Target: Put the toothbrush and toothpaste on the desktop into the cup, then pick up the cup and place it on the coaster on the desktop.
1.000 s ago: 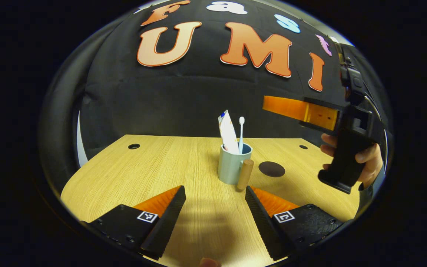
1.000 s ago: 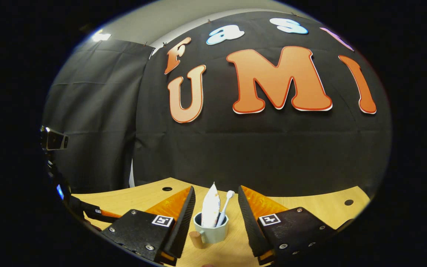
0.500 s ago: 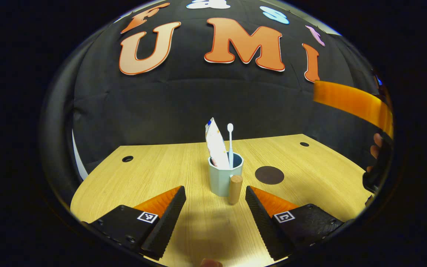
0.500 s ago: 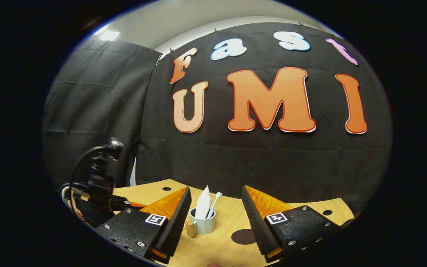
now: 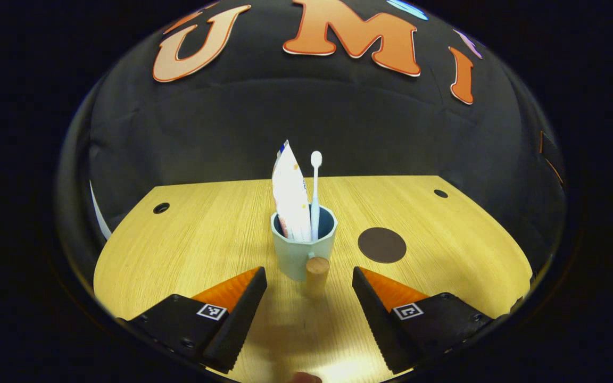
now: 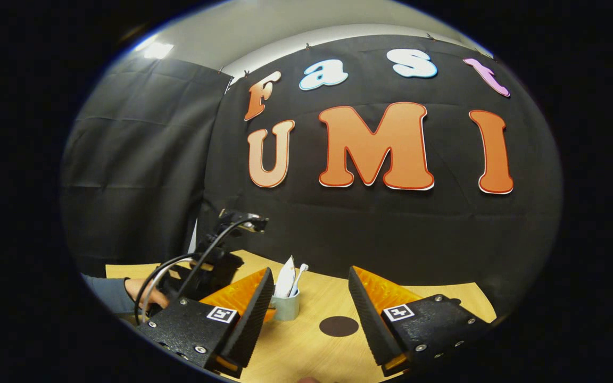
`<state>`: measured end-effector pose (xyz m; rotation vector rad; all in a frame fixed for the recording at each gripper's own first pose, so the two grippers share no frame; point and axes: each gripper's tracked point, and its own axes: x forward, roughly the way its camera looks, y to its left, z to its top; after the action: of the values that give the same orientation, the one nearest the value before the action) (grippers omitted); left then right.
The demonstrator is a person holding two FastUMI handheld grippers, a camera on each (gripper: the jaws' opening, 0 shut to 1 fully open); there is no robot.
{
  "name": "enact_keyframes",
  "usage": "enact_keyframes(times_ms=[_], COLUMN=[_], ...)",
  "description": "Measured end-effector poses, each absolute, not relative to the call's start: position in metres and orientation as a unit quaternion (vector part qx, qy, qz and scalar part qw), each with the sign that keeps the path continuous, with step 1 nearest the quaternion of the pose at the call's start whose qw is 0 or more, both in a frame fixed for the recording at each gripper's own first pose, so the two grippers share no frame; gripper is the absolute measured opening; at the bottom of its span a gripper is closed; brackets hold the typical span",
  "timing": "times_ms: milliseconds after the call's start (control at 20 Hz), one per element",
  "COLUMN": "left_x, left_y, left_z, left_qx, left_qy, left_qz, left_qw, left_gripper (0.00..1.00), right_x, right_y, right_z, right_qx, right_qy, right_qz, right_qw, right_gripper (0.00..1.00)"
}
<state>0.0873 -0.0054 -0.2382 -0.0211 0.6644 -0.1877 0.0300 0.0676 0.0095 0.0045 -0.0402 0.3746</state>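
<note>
1. A pale cup stands upright on the wooden desktop, its cork-coloured handle turned toward the left gripper.
2. Inside the cup, a white toothpaste tube leans beside a white toothbrush, both poking well above the rim, brush head uppermost.
3. The left gripper hovers just short of the cup, its two fingers spread wide apart and gripping nothing; the handle sits ahead of the gap between them, not touched by either finger.
4. A dark round coaster lies flat on the desktop just to the right of the cup, near it but apart, with nothing on it.
5. From the right gripper view, the cup with the toothpaste and toothbrush appears farther off, the coaster to its right.
6. The right gripper is held well back from the cup, fingers wide apart and empty.
7. To the left of the cup in that view, a person's hand and grey sleeve hold the other gripper's dark body, with black cables looping above it.
</note>
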Motion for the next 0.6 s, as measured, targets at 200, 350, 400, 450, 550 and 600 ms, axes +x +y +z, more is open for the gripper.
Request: enact_keyframes(times_ms=[200,350,400,450,550,600], left_x=[0.090,0.086,0.088,0.090,0.093,0.094], left_y=[-0.013,-0.020,-0.016,-0.012,-0.010,-0.010], left_z=[-0.251,-0.257,-0.259,-0.262,-0.265,-0.266], left_qx=[-0.011,-0.080,-0.082,-0.077,-0.072,-0.069], left_qy=[0.365,0.410,0.415,0.422,0.429,0.429], left_qz=[-0.082,-0.074,-0.068,-0.059,-0.054,-0.053], left_qw=[0.927,0.906,0.903,0.901,0.899,0.899], left_gripper=[0.97,0.98,0.98,0.98,0.97,0.97], right_x=[0.014,0.002,-0.002,-0.004,-0.010,-0.010], right_y=[0.060,0.054,0.053,0.053,0.053,0.052], right_z=[0.008,0.011,0.012,0.013,0.014,0.013], right_qx=[0.004,-0.001,-0.002,-0.002,-0.003,-0.005], right_qy=[-0.015,-0.020,-0.022,-0.025,-0.027,-0.027], right_qz=[0.186,0.182,0.183,0.184,0.186,0.184], right_qw=[0.982,0.983,0.983,0.983,0.982,0.983], right_gripper=[0.86,0.87,0.87,0.87,0.86,0.82])
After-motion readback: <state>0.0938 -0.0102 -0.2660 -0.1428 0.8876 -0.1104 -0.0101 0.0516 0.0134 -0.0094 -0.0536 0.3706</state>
